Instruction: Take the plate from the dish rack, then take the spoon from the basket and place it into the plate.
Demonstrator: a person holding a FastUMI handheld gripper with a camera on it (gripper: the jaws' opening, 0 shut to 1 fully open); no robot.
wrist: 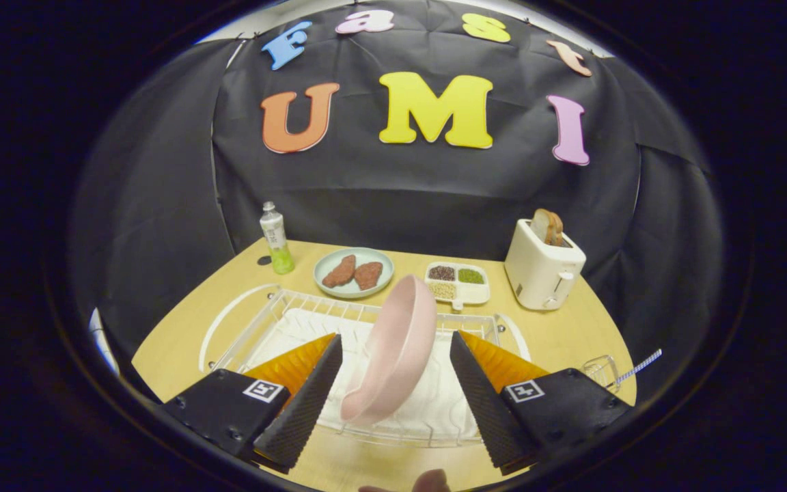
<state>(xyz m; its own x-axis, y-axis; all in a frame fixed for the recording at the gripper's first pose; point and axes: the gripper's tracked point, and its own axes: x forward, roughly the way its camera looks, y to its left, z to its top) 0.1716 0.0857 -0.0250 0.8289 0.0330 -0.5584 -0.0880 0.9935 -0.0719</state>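
standing on its edge in the dish rack (267, 321), the pink plate (393, 348) leans back; we keep our gripper (393, 383) wide open around it, touching nothing.

The hand-held gripper (393, 383) has its fingers spread wide, with the tilted pink plate (393, 348) standing between them, touching neither. The white wire dish rack (298, 304) walls the plate in. Beyond it, the steak plate (353, 273), divided tray (457, 282), bottle (275, 239) and toaster (542, 270) line the counter (557, 335) — bare wood lies left of the rack.
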